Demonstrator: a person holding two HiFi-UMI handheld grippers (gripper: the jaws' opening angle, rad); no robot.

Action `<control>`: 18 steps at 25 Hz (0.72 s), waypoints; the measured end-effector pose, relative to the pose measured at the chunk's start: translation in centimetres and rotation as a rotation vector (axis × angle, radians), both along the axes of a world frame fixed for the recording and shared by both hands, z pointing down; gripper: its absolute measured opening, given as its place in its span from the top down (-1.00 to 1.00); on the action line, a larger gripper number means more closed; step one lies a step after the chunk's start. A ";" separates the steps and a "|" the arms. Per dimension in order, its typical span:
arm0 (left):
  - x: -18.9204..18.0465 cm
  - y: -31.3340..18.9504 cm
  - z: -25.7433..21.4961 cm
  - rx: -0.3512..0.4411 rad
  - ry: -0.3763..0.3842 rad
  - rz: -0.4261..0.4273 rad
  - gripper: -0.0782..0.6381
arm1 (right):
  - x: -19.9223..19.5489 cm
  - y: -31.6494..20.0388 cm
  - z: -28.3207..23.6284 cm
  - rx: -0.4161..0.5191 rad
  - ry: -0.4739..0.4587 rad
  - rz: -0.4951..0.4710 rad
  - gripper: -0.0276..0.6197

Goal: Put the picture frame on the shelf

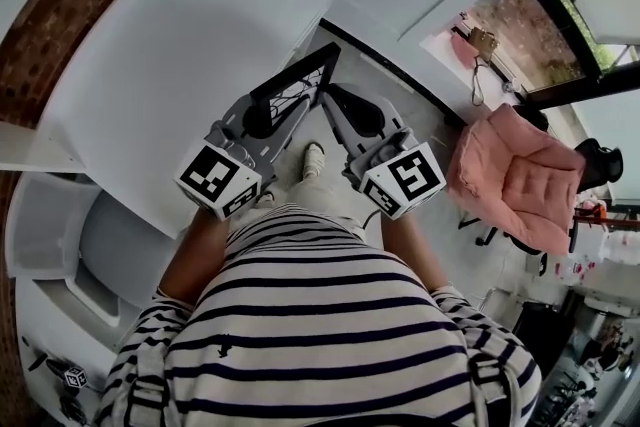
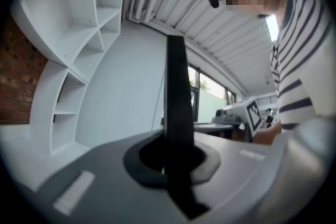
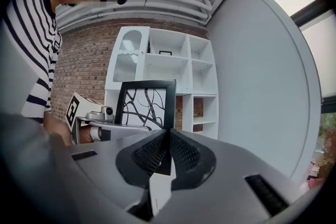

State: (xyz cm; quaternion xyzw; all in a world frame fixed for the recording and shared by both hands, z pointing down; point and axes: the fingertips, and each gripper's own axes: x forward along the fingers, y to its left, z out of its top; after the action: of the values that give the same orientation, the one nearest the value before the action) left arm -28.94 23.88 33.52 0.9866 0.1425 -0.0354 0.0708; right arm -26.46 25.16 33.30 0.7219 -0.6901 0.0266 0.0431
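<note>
I hold a black picture frame point(image 1: 297, 83) with a branch pattern between both grippers, in the air in front of my striped shirt. My left gripper point(image 1: 268, 112) is shut on the frame's left edge, and in the left gripper view the frame point(image 2: 177, 107) shows edge-on as a dark bar rising from the closed jaws of that gripper point(image 2: 176, 161). My right gripper point(image 1: 338, 102) is shut on the right edge. In the right gripper view the frame point(image 3: 146, 105) stands upright above that gripper point(image 3: 168, 152). The white shelf unit point(image 3: 176, 78) stands behind it against a brick wall.
The white shelf point(image 2: 79, 39) has several open compartments, and a small dark picture point(image 3: 165, 53) sits in an upper one. A white wall point(image 1: 180, 55) stretches ahead. A pink chair point(image 1: 520, 180) stands at the right, near a window point(image 1: 540, 35). Brick wall point(image 1: 60, 10) lies at the left.
</note>
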 end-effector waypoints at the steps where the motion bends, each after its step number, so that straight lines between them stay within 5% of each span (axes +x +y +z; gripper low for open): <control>1: 0.4 -0.2 0.1 -0.004 -0.004 -0.002 0.73 | 0.4 -0.3 0.1 -0.003 -0.004 -0.003 0.89; 18: 17.1 -7.9 0.7 0.000 -0.070 -0.105 0.73 | 17.1 -8.1 0.7 0.004 -0.071 -0.109 0.89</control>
State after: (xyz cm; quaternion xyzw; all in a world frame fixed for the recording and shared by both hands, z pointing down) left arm -11.83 15.98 34.22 0.9934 0.0881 -0.0045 0.0738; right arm -9.31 17.02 34.03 0.6819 -0.7296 0.0486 0.0184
